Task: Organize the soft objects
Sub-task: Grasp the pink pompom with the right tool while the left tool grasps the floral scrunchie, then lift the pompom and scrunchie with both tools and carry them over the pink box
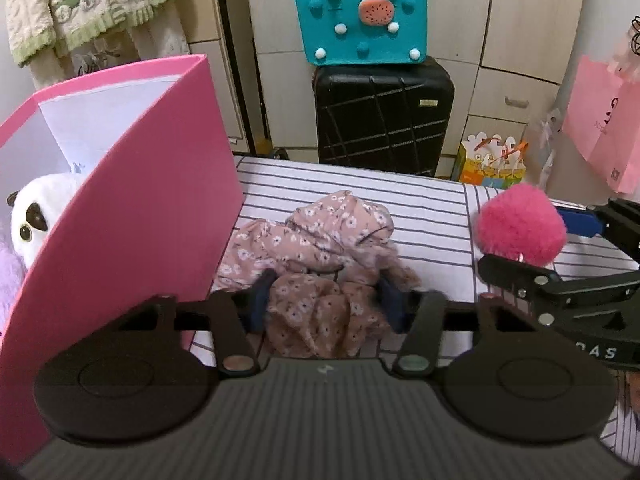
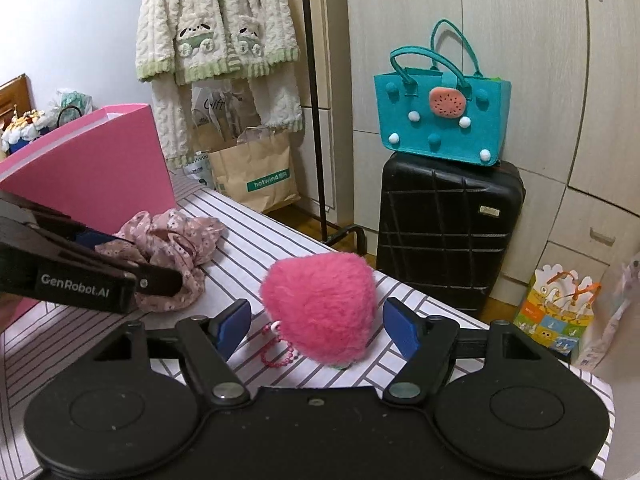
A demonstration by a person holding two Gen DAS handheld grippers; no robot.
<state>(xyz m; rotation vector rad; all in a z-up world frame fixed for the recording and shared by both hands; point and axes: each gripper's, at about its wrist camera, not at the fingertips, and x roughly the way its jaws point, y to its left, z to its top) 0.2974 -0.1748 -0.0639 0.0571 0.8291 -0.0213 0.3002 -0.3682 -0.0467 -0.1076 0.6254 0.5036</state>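
A crumpled pink floral cloth [image 1: 316, 256] lies on the striped table beside the pink box [image 1: 132, 184]. My left gripper [image 1: 326, 300] is open with its blue pads on either side of the cloth's near part. A fluffy pink plush heart [image 2: 320, 306] with a bead chain lies on the table; my right gripper [image 2: 316, 328] is open around it, pads apart from it. The heart [image 1: 520, 224] and right gripper [image 1: 516, 236] also show in the left wrist view. The cloth [image 2: 172, 248] and left gripper [image 2: 132, 262] show in the right wrist view. A white panda plush [image 1: 36, 216] sits in the box.
The table has a striped cover [image 1: 420, 216]. Behind it stand a black suitcase [image 1: 384, 120] with a teal felt bag [image 1: 360, 20] on top, wardrobe doors, a hanging fleece robe [image 2: 216, 32], a paper bag [image 2: 256, 172] and a colourful gift bag [image 2: 556, 316].
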